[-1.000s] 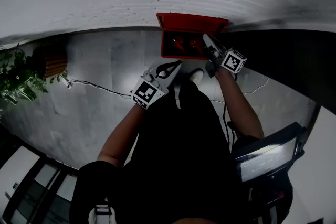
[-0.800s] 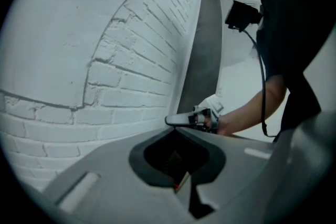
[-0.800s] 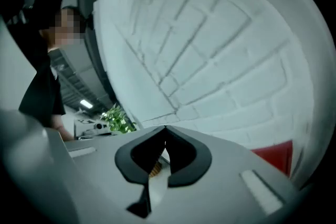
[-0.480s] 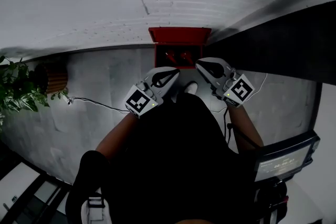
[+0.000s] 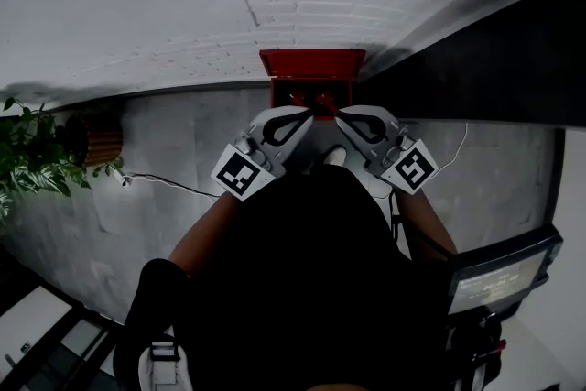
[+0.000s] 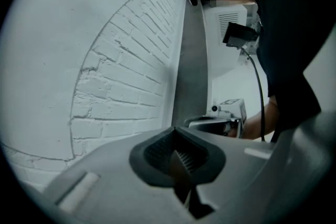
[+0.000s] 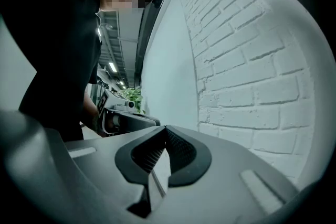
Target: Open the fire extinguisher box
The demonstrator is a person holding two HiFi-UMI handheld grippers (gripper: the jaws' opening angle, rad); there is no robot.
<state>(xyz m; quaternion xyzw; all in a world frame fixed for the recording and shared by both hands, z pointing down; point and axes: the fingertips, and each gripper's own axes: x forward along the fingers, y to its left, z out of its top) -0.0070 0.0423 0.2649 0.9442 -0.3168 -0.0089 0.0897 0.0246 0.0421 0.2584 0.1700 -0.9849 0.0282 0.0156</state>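
Observation:
The red fire extinguisher box (image 5: pixel 311 62) stands on the floor against the white brick wall, its lid raised and red extinguishers (image 5: pixel 311 96) showing inside. In the head view both grippers hover in front of my body, just short of the box, tips almost meeting. My left gripper (image 5: pixel 309 113) is shut with nothing in it; its own view (image 6: pixel 177 136) faces the brick wall. My right gripper (image 5: pixel 338 115) is likewise shut and empty, and its view (image 7: pixel 165 136) looks along the wall. Each gripper view catches the other gripper: the right gripper (image 6: pixel 218 121), the left gripper (image 7: pixel 125 119).
A potted plant (image 5: pixel 32 156) and a brown pot (image 5: pixel 99 140) stand at the left. A thin cable (image 5: pixel 169 183) runs over the grey floor. A dark wall panel (image 5: pixel 494 59) lies to the right, a screen on a stand (image 5: pixel 499 275) at lower right. My shoe (image 5: pixel 337 156) is near the box.
The right gripper has drawn back from the open box toward my body, and both grippers have come together in front of me. The head view has shifted slightly.

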